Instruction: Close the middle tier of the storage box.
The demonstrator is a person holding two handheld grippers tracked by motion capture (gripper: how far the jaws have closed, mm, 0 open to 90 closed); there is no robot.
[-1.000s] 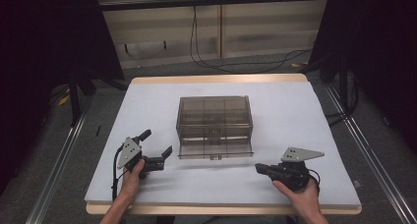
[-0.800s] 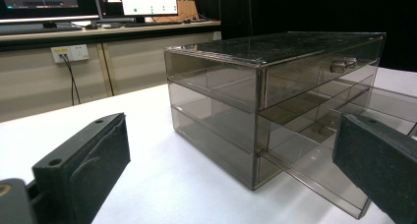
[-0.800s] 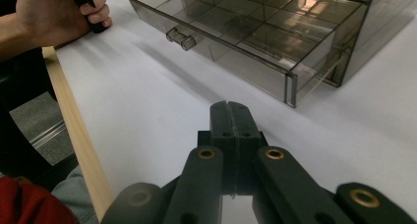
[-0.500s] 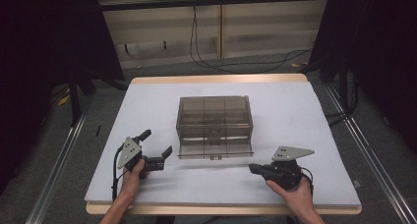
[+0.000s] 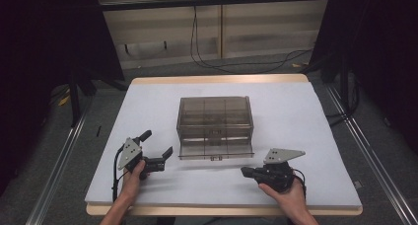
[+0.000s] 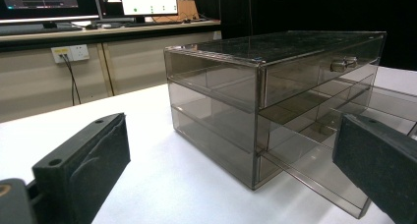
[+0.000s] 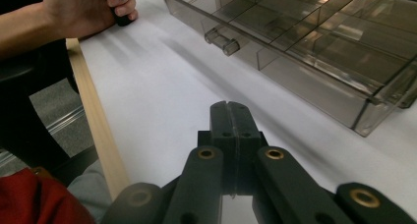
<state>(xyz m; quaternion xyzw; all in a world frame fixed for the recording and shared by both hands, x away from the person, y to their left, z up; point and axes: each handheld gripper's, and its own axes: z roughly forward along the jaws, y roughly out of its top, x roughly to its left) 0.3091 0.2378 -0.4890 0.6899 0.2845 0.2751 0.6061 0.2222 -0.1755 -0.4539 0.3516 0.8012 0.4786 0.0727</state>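
Two tools: one in each of the person's hands, both low over the white counter [image 5: 305,116].
Right tool [image 5: 245,171]: clenched on nothing, its black jaws pressed flat together, pointing left along the counter's near side.
Left tool [image 5: 166,154]: released, jaws standing wide apart and bare, aimed at the organizer's near left corner.
Task's thing: a smoky clear drawer organizer [image 5: 215,121] sits mid-counter, between and just beyond the two tools.
Drawer: the bottom drawer [image 7: 314,47] is pulled partly out toward the person; its divided compartments look bare.
Drawer knob [image 7: 222,41]: a small clear bar on the drawer front, ahead of the right tool's tip and apart from it.
Step in hand: likely the right tool nearing the drawer front to push it shut.
Doing it well: keep the jaws together, meet the front near the knob and press straight in, so the drawer slides without skewing. The left tool could steady the light case.
Change from earlier frame: the right tool has slid left toward the drawer's middle; the left tool and organizer sit as before.
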